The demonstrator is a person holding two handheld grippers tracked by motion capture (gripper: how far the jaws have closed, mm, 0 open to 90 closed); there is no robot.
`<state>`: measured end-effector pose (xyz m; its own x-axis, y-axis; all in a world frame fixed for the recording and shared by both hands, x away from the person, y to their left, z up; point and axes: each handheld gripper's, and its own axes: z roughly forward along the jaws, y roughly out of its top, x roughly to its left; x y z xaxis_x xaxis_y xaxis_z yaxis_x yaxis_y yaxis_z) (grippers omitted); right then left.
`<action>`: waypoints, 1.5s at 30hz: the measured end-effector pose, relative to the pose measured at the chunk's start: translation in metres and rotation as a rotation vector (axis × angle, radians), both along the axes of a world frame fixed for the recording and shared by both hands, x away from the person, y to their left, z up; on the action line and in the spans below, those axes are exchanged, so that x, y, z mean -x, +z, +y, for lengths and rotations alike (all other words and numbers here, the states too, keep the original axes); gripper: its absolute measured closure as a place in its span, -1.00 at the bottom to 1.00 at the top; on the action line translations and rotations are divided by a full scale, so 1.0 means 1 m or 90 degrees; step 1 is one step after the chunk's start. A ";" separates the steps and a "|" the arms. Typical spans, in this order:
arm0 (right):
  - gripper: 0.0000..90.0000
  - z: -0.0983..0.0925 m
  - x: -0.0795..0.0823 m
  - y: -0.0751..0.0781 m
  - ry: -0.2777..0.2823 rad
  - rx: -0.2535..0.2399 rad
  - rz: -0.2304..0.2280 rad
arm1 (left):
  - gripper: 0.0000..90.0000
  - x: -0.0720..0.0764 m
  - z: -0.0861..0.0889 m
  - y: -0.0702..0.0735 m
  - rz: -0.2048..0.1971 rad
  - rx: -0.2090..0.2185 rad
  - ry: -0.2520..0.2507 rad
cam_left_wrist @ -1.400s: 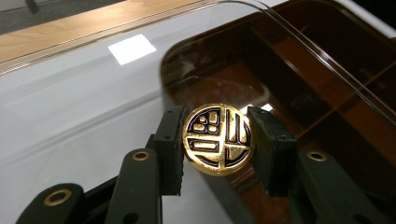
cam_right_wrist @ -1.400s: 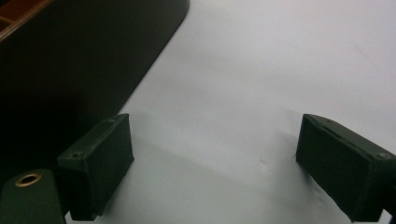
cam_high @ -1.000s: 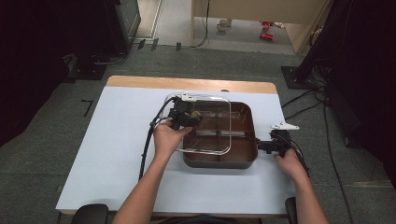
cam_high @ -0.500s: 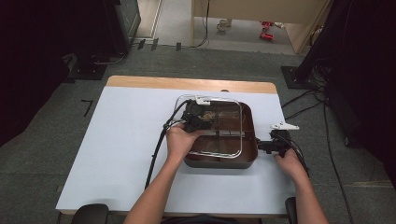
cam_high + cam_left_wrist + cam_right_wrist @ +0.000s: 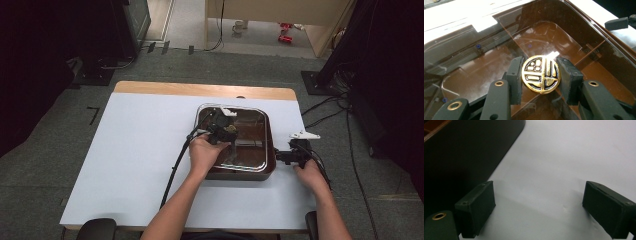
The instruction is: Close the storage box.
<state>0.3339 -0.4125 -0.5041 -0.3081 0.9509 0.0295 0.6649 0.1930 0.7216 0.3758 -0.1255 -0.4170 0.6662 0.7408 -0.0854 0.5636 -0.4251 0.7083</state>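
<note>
Your left gripper point(image 5: 541, 75) had its jaws clamped on the gold knob point(image 5: 541, 74) of the lid point(image 5: 499, 37), a clear pane over the brown box point(image 5: 235, 172) near the middle of the surface point(image 5: 130, 165). That knob was the sensible place to hold: round, hard and glossy, so it looked likely to slip or spin between the pads unless you squeezed squarely across its widest part, as you did. The lid looked stiff and fairly light, probably glass or hard plastic, so you were right to treat it as breakable and apt to swing from a single central hold. Its rim had to meet the box edge evenly all round, and the dividers point(image 5: 596, 51) inside the box sat close beneath it. Your right gripper point(image 5: 539, 210) rested on the surface just beside the box's right wall, jaws wide with nothing between them; it was the nearest thing to the lid's right edge. The left gripper's cable point(image 5: 175, 170) trailed across the surface, apart from the box.
</note>
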 end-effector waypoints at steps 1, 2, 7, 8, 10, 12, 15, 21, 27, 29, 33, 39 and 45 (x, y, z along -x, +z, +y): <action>-0.77 0.000 0.000 0.000 0.000 0.000 0.000 | 0.32 0.000 0.000 0.000 0.000 0.000 0.000; -0.77 0.000 0.000 0.000 0.000 0.000 0.000 | 0.32 0.003 -0.003 -0.001 -0.007 -0.009 -0.007; -0.77 0.000 0.000 0.000 0.001 0.001 0.000 | 0.31 0.007 -0.006 0.000 -0.012 -0.016 -0.004; -0.77 0.000 0.000 0.000 0.001 0.001 -0.001 | 0.31 0.007 -0.006 0.000 -0.013 -0.018 -0.004; -0.77 0.000 0.000 0.000 0.001 0.001 -0.001 | 0.27 0.008 -0.003 0.000 -0.016 -0.009 -0.020; -0.77 0.000 0.000 0.000 0.001 0.001 0.000 | 0.15 0.007 0.000 0.001 -0.025 -0.003 -0.041; -0.77 0.000 0.000 0.000 0.001 0.001 0.001 | 0.02 0.003 0.005 0.002 -0.041 -0.013 -0.060; -0.77 0.000 0.000 0.000 0.001 0.001 0.000 | -0.01 -0.005 0.013 -0.004 -0.060 -0.011 -0.133; -0.77 0.000 0.000 0.000 0.001 0.001 0.000 | 0.30 -0.005 0.012 -0.006 -0.050 0.002 -0.162; -0.77 0.000 0.000 0.000 0.001 0.001 0.000 | 0.31 -0.004 0.011 -0.006 -0.053 -0.003 -0.158; -0.77 0.000 0.000 0.000 0.002 0.001 0.000 | 0.32 -0.003 0.009 -0.003 -0.034 -0.010 -0.132; -0.77 0.000 0.000 0.000 0.001 0.001 0.001 | 0.32 -0.002 0.002 -0.001 -0.020 -0.008 -0.109; -0.77 0.000 0.000 0.000 0.001 0.001 -0.001 | 0.32 -0.001 -0.006 0.000 -0.005 -0.014 -0.088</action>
